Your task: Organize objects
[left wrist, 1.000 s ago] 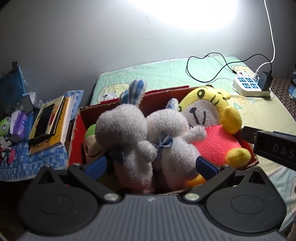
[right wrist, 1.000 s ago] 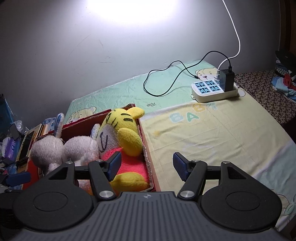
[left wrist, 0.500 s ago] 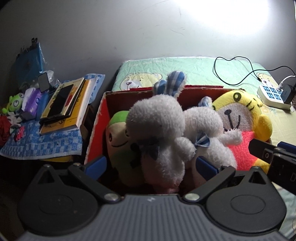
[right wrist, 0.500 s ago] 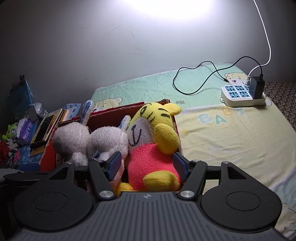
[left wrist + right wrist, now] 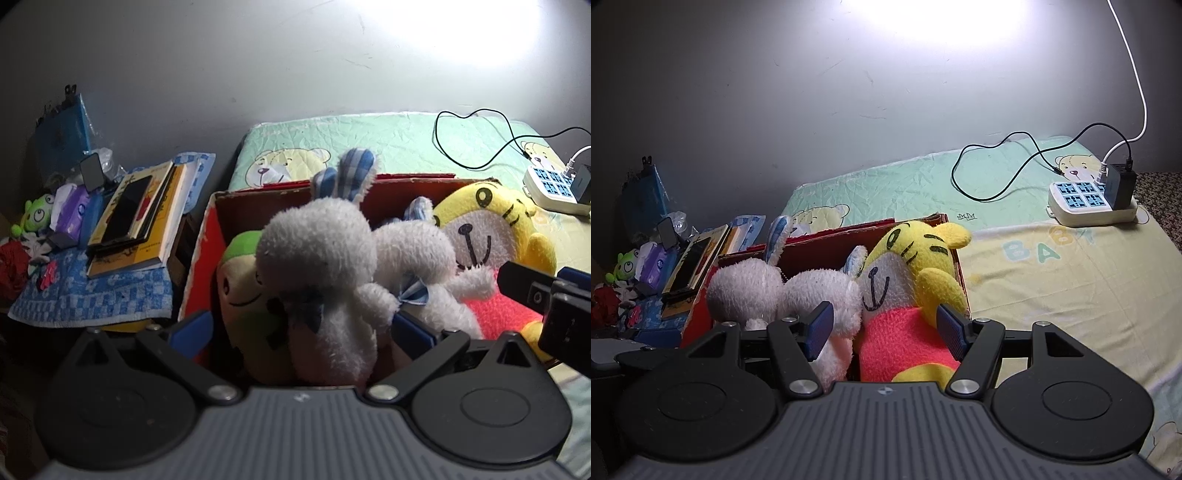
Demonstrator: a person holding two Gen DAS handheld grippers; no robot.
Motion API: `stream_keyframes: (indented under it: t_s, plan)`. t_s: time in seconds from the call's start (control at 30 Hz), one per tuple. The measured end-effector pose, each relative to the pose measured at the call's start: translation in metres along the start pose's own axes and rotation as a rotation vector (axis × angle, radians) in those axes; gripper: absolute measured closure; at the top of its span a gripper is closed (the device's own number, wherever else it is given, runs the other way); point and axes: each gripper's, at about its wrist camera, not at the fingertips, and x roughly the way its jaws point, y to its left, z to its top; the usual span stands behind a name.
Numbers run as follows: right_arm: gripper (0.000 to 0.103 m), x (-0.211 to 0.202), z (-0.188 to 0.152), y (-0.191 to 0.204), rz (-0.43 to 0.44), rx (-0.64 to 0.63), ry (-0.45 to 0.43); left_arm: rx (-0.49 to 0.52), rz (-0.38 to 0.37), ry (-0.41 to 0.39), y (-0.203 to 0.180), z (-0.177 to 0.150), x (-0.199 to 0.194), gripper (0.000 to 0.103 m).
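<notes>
While both grippers are held spread and empty at the near edge of the red box [image 5: 207, 236], the left gripper [image 5: 301, 326] is lined up on the white bunny [image 5: 321, 254] inside it and the right gripper [image 5: 884, 328] on the yellow tiger [image 5: 916, 266] at the box's right end. If a toy is to be taken, the pads are best closed around its soft body, not an ear. It is best lifted straight up, so that its neighbours are not dragged out of the box.

Both my wrist cameras look forward and slightly down, close over the red box [image 5: 207, 258] [image 5: 701, 314] of soft toys; the left sits nearer its left end, the right nearer its right. Both share the box and the bed [image 5: 406, 147] [image 5: 1071, 295] behind it.
</notes>
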Motion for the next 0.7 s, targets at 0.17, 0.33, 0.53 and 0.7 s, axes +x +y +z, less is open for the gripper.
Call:
stream_keyframes:
  t_s: [0.17, 0.33, 0.53, 0.7]
  plan:
    - [0.038, 0.002, -0.001, 0.001, 0.03, -0.021, 0.014, -0.018, 0.026, 0.007, 0.001, -0.003, -0.002, 0.0]
    - [0.038, 0.001, 0.002, 0.001, 0.057, -0.037, 0.01, -0.052, 0.063, 0.026, 0.005, -0.007, -0.006, 0.0]
    - [0.038, 0.001, 0.003, -0.001, 0.075, -0.035, 0.043, -0.084, 0.089, 0.059, 0.01, -0.01, -0.012, 0.0]
    - [0.038, -0.005, 0.0, -0.002, 0.084, -0.023, 0.064, -0.066, 0.1, 0.07, 0.007, -0.017, -0.021, 0.0]
